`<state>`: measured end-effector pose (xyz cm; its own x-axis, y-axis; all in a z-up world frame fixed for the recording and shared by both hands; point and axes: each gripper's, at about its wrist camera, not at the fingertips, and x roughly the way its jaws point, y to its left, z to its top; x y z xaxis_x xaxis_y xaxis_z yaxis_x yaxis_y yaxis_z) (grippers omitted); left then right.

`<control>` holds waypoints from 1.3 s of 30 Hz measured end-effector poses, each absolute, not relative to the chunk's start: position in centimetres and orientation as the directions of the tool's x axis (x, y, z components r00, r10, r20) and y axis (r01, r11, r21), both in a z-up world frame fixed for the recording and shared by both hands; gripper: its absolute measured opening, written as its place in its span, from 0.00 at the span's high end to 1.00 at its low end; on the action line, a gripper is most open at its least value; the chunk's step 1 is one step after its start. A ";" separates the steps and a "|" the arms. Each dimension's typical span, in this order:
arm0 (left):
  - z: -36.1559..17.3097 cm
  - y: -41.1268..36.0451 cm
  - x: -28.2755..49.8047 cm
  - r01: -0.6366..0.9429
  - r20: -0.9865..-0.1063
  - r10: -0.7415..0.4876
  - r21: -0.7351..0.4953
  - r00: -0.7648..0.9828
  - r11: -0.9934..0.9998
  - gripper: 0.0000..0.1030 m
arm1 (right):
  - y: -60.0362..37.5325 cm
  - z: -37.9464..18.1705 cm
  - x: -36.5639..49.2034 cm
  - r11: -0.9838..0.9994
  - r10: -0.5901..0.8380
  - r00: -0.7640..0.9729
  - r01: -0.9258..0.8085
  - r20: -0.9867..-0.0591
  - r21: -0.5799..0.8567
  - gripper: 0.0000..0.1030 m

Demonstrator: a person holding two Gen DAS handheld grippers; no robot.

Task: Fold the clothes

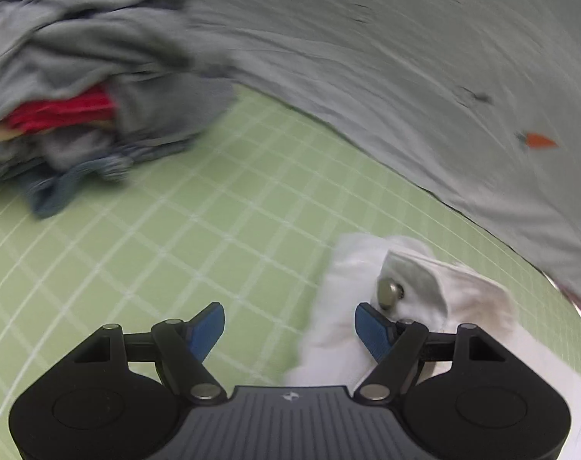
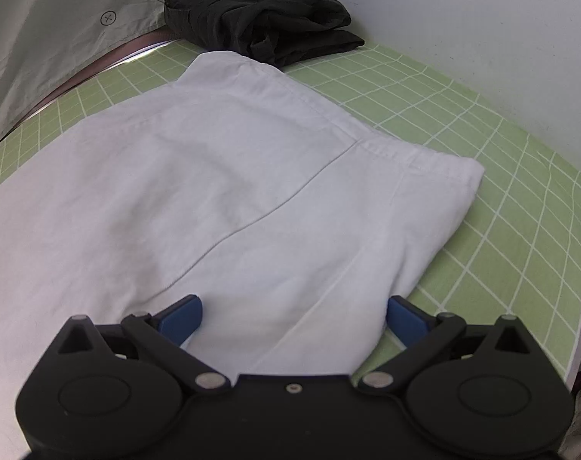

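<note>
Firstly, left wrist view: the left tool (image 1: 289,327) hangs over the green gridded mat (image 1: 198,253) with its blue fingers (image 1: 206,329) spread wide and nothing between them. The white garment (image 1: 424,299) lies just right of the gap, its waistband corner with a metal button (image 1: 387,290) almost against the right finger; contact cannot be confirmed. The lower part of the garment is hidden behind the tool body. A pile of clothes (image 1: 79,88), grey with red and blue layers showing, sits far left, blurred; individual items are hard to separate. A grey sheet (image 1: 386,57) with a small orange mark fills the upper right, cut off by the lens edge.

Right wrist view: the right tool (image 2: 293,318) is likewise released, fingers (image 2: 183,318) wide apart, straddling the near edge of the white garment (image 2: 213,176), which lies flat on the mat (image 2: 501,230). A dark crumpled garment (image 2: 263,19) rests beyond its far end, touching or just overlapping it. The near hem is hidden under the tool.
</note>
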<state>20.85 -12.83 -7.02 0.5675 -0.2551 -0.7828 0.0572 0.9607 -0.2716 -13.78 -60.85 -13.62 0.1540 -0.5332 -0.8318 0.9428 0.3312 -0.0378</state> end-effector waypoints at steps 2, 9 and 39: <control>-6.9 -15.8 20.7 0.170 -0.780 -0.321 -0.272 0.537 0.947 0.27 | -60.8 -13.6 -13.7 0.327 -0.536 0.150 0.944 -0.831 -0.041 0.00; -9.0 -24.2 17.8 0.333 -0.820 -0.243 -0.068 0.519 0.940 0.26 | -60.8 -13.8 -13.6 0.317 -0.548 0.155 0.948 -0.822 -0.033 0.00; -9.8 -26.0 18.8 0.298 -0.886 -0.083 0.064 0.456 0.952 0.12 | -71.1 -12.6 -13.8 0.451 -0.638 0.247 0.887 -0.729 -0.095 0.00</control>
